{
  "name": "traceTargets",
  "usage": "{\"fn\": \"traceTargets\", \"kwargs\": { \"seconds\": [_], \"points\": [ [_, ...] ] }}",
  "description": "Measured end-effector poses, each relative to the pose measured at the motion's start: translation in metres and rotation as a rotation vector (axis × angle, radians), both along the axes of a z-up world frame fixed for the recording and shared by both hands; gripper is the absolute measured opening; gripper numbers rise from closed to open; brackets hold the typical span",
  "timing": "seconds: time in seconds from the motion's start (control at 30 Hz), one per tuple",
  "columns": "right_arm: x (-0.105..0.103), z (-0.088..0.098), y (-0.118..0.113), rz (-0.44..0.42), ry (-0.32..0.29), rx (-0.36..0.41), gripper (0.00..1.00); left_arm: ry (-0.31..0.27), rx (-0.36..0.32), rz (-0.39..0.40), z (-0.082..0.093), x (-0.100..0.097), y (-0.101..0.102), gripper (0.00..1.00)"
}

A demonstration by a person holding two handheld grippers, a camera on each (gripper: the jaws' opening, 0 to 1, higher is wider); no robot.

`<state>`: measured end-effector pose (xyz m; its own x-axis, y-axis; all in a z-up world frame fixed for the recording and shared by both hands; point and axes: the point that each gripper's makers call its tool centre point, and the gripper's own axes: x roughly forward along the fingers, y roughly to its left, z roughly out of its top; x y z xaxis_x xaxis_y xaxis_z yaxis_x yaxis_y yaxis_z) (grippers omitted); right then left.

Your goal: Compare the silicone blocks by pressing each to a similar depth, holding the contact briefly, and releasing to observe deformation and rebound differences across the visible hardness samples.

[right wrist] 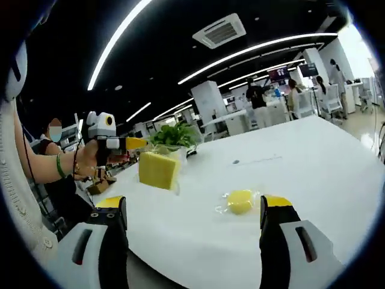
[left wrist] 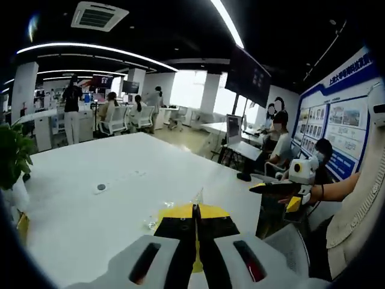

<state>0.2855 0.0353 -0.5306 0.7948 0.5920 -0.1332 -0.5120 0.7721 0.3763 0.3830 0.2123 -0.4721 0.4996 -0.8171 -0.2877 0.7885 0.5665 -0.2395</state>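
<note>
While the left gripper (right wrist: 129, 143), fingers clenched on the yellow silicone block (right wrist: 159, 169), lifts it above the white desk (right wrist: 313, 162), apparently for transfer, the right gripper (right wrist: 192, 220) waits released beside the round yellow sample (right wrist: 240, 201) on the desk.

The white table (right wrist: 313, 174) carries a small yellow silicone piece (right wrist: 240, 201) in clear wrap near its front edge, a potted green plant (right wrist: 174, 136) at the far corner, and a small dark round disc (left wrist: 101, 187) (identity unclear).
</note>
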Motion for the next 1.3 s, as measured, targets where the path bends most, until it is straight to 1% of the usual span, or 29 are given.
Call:
{"fn": "traceTargets", "kwargs": {
  "seconds": [0.2, 0.23, 0.27, 0.3, 0.4, 0.53, 0.6, 0.63, 0.73, 0.83, 0.87, 0.9, 0.97, 1.0, 1.07, 1.17, 1.2, 1.23, 1.27, 1.3],
  "points": [
    [-0.007, 0.003, -0.009, -0.041, 0.008, -0.011, 0.86, 0.019, 0.001, 0.021, -0.021, 0.015, 0.008, 0.00],
    [-0.009, 0.000, -0.011, -0.048, 0.015, -0.032, 0.86, 0.024, 0.009, 0.021, -0.026, 0.018, 0.009, 0.00],
    [-0.010, -0.003, -0.013, -0.051, 0.018, -0.073, 0.87, 0.026, 0.016, 0.026, -0.030, 0.020, 0.011, 0.00],
    [-0.011, -0.004, -0.016, -0.063, 0.016, -0.081, 0.87, 0.034, 0.017, 0.027, -0.036, 0.023, 0.012, 0.00],
    [-0.013, -0.005, -0.022, -0.082, 0.027, -0.075, 0.87, 0.056, 0.017, 0.038, -0.049, 0.031, 0.015, 0.00],
    [-0.014, -0.009, -0.030, -0.111, 0.046, -0.088, 0.86, 0.082, 0.020, 0.039, -0.063, 0.035, 0.015, 0.00],
    [-0.014, -0.012, -0.033, -0.121, 0.057, -0.091, 0.86, 0.090, 0.033, 0.041, -0.072, 0.037, 0.015, 0.00],
    [-0.014, -0.013, -0.034, -0.124, 0.061, -0.093, 0.86, 0.106, 0.033, 0.041, -0.077, 0.038, 0.016, 0.00],
    [-0.012, -0.017, -0.034, -0.129, 0.073, -0.099, 0.86, 0.125, 0.030, 0.038, -0.087, 0.041, 0.016, 0.00],
    [-0.008, -0.018, -0.034, -0.133, 0.079, -0.103, 0.86, 0.163, 0.009, 0.034, -0.099, 0.045, 0.017, 0.00],
    [-0.007, -0.018, -0.034, -0.133, 0.081, -0.105, 0.85, 0.171, 0.004, 0.031, -0.101, 0.045, 0.016, 0.00],
    [-0.006, -0.018, -0.034, -0.134, 0.083, -0.113, 0.84, 0.185, -0.007, 0.025, -0.105, 0.046, 0.016, 0.00],
    [-0.003, -0.015, -0.036, -0.145, 0.074, -0.114, 0.83, 0.234, -0.023, 0.021, -0.114, 0.048, 0.018, 0.00],
    [0.000, -0.015, -0.037, -0.145, 0.076, -0.107, 0.84, 0.229, -0.024, 0.037, -0.119, 0.053, 0.022, 0.00],
    [0.002, -0.016, -0.038, -0.148, 0.082, -0.121, 0.83, 0.252, -0.028, 0.047, -0.126, 0.056, 0.025, 0.00],
    [0.003, -0.018, -0.039, -0.146, 0.091, -0.134, 0.82, 0.253, -0.011, 0.067, -0.135, 0.061, 0.031, 0.00],
    [0.004, -0.019, -0.039, -0.149, 0.094, -0.135, 0.82, 0.245, -0.040, 0.081, -0.131, 0.066, 0.034, 0.00],
    [0.005, -0.020, -0.040, -0.151, 0.099, -0.136, 0.82, 0.240, -0.030, 0.089, -0.132, 0.068, 0.036, 0.00],
    [0.005, -0.021, -0.039, -0.153, 0.105, -0.139, 0.82, 0.203, -0.010, 0.112, -0.133, 0.076, 0.041, 0.00],
    [0.005, -0.022, -0.039, -0.153, 0.107, -0.140, 0.82, 0.187, 0.003, 0.129, -0.134, 0.080, 0.044, 0.00]
  ]
}}
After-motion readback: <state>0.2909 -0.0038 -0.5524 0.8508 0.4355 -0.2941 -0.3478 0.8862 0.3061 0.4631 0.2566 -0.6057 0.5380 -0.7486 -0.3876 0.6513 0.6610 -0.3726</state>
